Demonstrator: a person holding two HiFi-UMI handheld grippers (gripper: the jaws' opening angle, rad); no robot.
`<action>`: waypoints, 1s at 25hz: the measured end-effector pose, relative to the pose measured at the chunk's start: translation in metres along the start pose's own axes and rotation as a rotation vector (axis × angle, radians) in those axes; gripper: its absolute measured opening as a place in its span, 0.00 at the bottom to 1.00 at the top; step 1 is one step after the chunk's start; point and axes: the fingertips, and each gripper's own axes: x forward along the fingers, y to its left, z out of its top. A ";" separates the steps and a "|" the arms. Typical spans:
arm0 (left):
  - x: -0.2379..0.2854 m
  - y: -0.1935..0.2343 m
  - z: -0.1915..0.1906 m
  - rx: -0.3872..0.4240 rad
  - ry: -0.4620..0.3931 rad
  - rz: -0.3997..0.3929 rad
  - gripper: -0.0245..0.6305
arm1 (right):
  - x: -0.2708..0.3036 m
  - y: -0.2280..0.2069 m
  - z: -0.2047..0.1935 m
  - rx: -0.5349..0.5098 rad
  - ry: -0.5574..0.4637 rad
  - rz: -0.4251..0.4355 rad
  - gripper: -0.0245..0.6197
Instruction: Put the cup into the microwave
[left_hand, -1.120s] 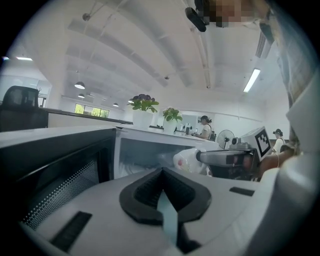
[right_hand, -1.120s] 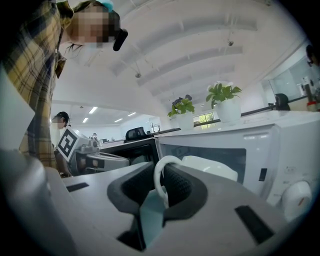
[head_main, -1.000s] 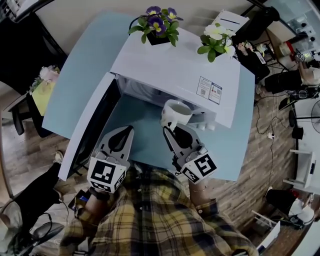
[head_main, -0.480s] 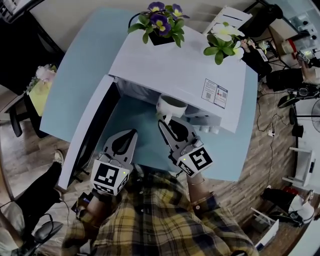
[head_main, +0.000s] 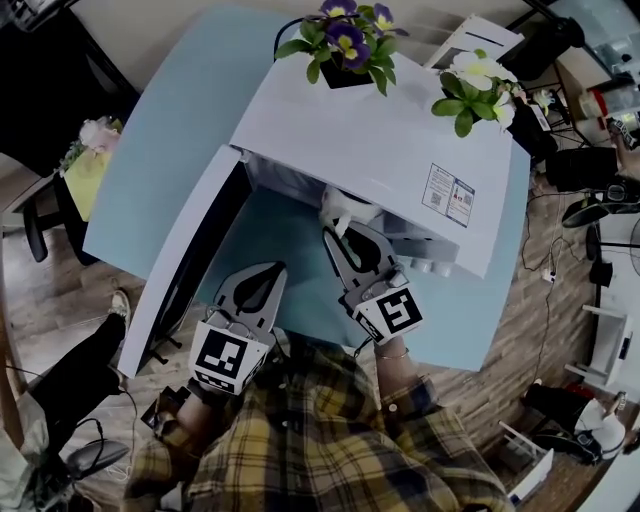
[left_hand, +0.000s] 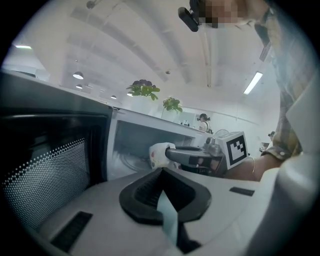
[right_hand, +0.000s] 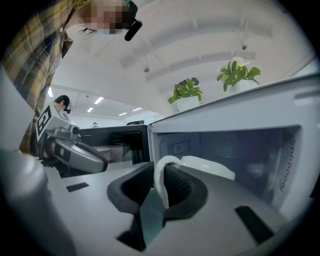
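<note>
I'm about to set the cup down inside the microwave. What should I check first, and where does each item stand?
1. Microwave door swung wide open: ok.
2. Right gripper shut on the handle of the cup: ok.
3. Cup fully past the opening: not ok. In the head view it is only partly under the microwave's top edge.
4. Height of the cup above the cavity floor: cannot tell.
5. Left gripper out of the cup's path: ok. It is empty, fingers together, in front of the opening and to the left of the cup.
</note>
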 end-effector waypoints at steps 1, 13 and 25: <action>0.000 0.001 0.000 -0.001 0.000 0.003 0.03 | 0.003 -0.001 -0.001 -0.014 -0.001 -0.003 0.14; -0.002 0.001 -0.008 -0.019 0.019 0.002 0.03 | 0.026 -0.008 -0.011 -0.149 -0.031 -0.044 0.14; -0.004 0.000 -0.013 -0.023 0.027 0.000 0.03 | 0.050 -0.029 -0.021 -0.244 -0.015 -0.169 0.14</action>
